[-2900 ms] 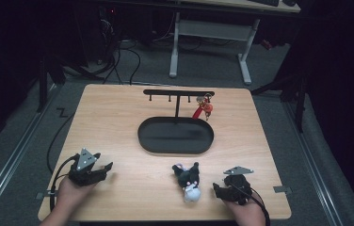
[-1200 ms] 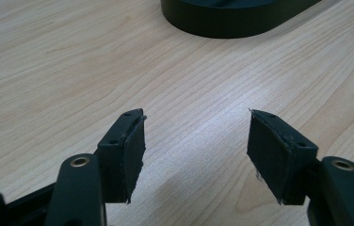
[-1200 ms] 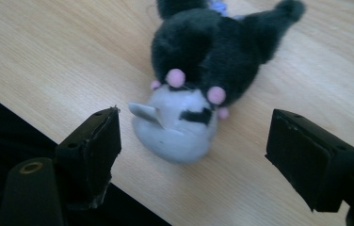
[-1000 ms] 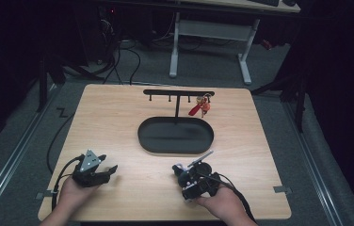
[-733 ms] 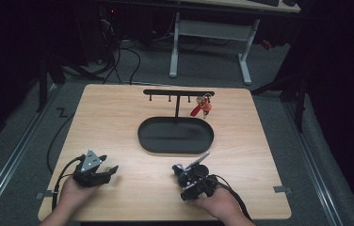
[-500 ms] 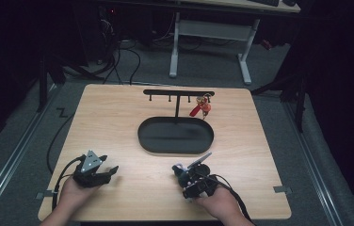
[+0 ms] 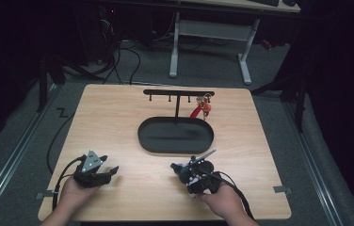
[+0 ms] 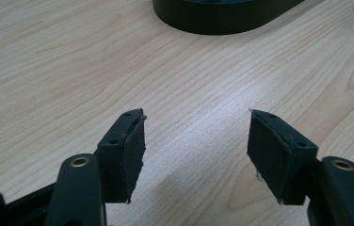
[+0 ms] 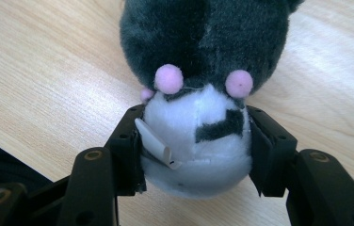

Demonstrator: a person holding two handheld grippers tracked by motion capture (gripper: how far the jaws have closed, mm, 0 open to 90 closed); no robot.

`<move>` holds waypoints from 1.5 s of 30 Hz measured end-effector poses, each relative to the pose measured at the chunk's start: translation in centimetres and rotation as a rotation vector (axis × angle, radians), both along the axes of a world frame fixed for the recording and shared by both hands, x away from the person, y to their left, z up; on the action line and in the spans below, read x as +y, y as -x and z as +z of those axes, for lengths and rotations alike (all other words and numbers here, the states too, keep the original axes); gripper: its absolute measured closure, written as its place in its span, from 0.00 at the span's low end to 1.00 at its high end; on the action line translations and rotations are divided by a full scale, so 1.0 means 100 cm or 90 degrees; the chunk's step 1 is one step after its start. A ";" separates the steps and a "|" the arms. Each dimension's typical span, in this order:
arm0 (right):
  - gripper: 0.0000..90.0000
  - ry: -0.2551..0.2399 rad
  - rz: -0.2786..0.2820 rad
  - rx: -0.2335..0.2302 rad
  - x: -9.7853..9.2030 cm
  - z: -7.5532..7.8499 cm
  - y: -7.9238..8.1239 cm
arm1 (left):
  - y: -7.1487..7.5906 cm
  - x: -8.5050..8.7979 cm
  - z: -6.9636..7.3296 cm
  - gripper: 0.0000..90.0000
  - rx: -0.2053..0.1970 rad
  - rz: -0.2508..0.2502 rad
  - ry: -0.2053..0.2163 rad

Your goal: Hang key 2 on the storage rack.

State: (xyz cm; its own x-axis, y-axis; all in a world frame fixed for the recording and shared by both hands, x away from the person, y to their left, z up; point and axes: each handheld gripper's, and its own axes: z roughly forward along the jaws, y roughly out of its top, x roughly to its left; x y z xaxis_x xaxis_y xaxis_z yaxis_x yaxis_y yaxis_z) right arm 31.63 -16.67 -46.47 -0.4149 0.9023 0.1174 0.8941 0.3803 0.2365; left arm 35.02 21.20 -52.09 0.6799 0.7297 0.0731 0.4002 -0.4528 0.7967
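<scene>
A small plush toy (image 9: 203, 42) with a dark grey head, pink dots and a white body lies on the wooden table near the front edge. My right gripper (image 9: 194, 127) is shut on its white body, one jaw pressing each side. From the high view the plush toy (image 7: 180, 169) sticks out left of the right gripper (image 7: 190, 180). My left gripper (image 7: 110, 171) rests at the front left with its jaws apart. In its own view the left gripper (image 8: 196, 136) has only bare wood between the pads.
A black oval tray (image 7: 175, 135) sits mid-table, and its wall (image 8: 222, 14) shows ahead of the left gripper. Behind it stands a black hook rack (image 7: 177, 93) with a red keychain (image 7: 202, 109) hanging at its right end. A desk frame stands beyond the table.
My right gripper came in from the right of the plush toy and closed on it. The left gripper has barely moved.
</scene>
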 end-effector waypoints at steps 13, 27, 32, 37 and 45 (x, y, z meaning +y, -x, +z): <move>0.51 0.010 -0.006 -0.030 -0.013 0.022 -0.006 | -0.001 -0.001 0.000 0.41 0.003 -0.007 -0.002; 0.51 0.014 -0.027 -0.045 -0.032 0.047 -0.022 | -0.002 -0.002 -0.002 0.33 0.006 -0.004 -0.011; 0.51 0.011 -0.028 -0.053 -0.035 0.056 -0.028 | -0.002 -0.004 -0.002 0.33 0.007 -0.007 -0.012; 0.51 0.012 -0.030 -0.067 -0.037 0.070 -0.034 | -0.003 -0.004 -0.002 0.33 0.006 -0.009 -0.013; 0.51 0.015 -0.036 -0.077 -0.037 0.086 -0.046 | -0.003 -0.003 -0.002 0.33 0.009 -0.010 -0.015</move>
State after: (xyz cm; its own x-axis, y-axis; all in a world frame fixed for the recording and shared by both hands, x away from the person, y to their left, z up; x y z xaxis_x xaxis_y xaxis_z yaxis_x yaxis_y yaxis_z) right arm 36.18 -20.34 -37.91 -0.3726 0.9267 0.0489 0.8801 0.3361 0.3354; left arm 35.31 20.85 -52.31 0.6926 0.7168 0.0806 0.4042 -0.4782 0.7797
